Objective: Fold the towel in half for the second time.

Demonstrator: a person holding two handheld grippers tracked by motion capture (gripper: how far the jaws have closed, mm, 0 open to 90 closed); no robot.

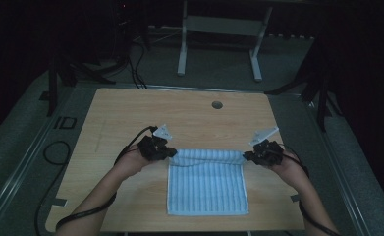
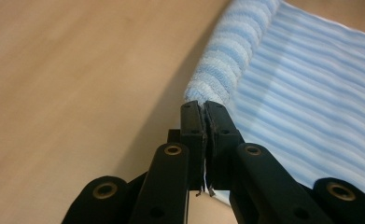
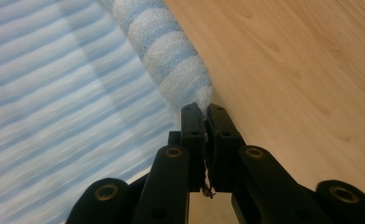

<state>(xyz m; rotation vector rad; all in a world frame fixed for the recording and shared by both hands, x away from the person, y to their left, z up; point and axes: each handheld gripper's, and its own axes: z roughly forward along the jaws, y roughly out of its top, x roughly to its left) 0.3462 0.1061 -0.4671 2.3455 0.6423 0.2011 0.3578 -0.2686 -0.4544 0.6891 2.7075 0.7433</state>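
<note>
Wooden table point(image 1: 130, 113), no legible writing; blue-striped towel point(image 1: 207, 189) lies at its near centre, far edge lifted into a roll running left to right. Both forearms reach in from the near side, hands angled inward. Left gripper point(image 1: 172, 153) and right gripper point(image 1: 246, 156) each clenched on a far towel corner.

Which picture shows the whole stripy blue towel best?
The high view: the whole blue-and-white striped cloth towel lies on the wooden table, far edge lifted. The left gripper view and the right gripper view each show just one pinched corner and nearby stripes.
</note>
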